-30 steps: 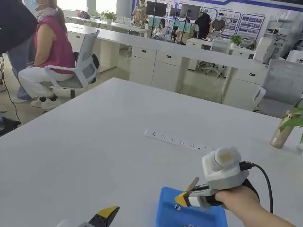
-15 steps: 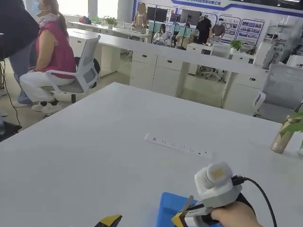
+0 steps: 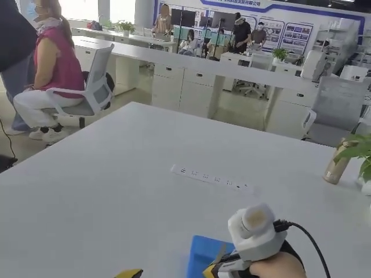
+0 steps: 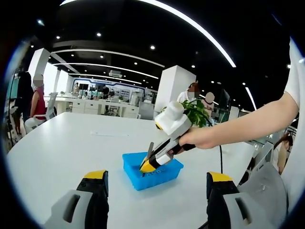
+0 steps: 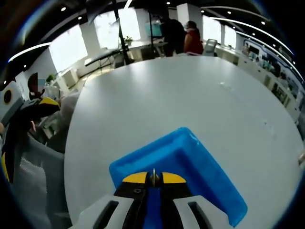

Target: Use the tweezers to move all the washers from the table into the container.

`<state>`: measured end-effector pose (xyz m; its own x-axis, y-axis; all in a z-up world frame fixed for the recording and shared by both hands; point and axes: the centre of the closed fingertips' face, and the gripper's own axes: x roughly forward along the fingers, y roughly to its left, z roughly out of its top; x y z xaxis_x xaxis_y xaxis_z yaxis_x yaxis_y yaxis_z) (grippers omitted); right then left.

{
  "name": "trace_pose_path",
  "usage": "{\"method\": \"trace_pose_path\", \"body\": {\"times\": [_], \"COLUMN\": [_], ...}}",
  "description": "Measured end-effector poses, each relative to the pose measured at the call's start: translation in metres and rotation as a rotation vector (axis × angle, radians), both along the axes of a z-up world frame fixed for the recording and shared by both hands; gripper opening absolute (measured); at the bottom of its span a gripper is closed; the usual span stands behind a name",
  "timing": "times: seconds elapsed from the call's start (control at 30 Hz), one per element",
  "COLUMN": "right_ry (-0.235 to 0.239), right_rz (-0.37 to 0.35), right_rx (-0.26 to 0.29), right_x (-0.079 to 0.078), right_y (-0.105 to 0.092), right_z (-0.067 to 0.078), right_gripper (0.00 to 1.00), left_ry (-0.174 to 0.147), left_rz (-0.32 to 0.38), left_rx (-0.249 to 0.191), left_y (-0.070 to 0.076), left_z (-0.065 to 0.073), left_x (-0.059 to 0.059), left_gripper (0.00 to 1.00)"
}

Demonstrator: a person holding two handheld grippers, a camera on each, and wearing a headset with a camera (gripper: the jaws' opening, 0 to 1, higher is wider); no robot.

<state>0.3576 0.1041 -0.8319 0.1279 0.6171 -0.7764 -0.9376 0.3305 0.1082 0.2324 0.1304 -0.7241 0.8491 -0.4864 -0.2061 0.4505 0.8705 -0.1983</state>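
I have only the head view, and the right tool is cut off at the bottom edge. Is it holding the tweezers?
Observer: Yes. The right gripper view shows the right tool shut on the tweezers, over the container.
Operator: And the left tool?
Observer: The left gripper view shows the left tool wide open, with nothing between its jaws.
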Motion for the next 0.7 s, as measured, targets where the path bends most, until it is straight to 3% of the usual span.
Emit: {"method": "trace_pose_path", "body": {"times": [0.23, 0.37, 0.7], "right_ry": [-0.027, -0.051, -0.136], "right_rz": [-0.011, -0.012, -0.040], "right_rx": [0.064, 0.074, 0.164], "right_x": [0.001, 0.005, -0.004], "right_y": [0.004, 0.005, -0.006], "right_z": [0.016, 0.024, 0.070], "right_gripper": [0.05, 0.05, 0.05], "left_ry": [0.012, 0.030, 0.057], "left_rz": [-0.003, -0.023, -0.036], "left_rx": [-0.003, -0.026, -0.081], "left_y": [0.000, -0.004, -0.001], "left_z": [-0.002, -0.002, 0.009], "left_x": [0.000, -0.002, -0.001], "left_gripper": [0.86, 0.81, 0.77]}}
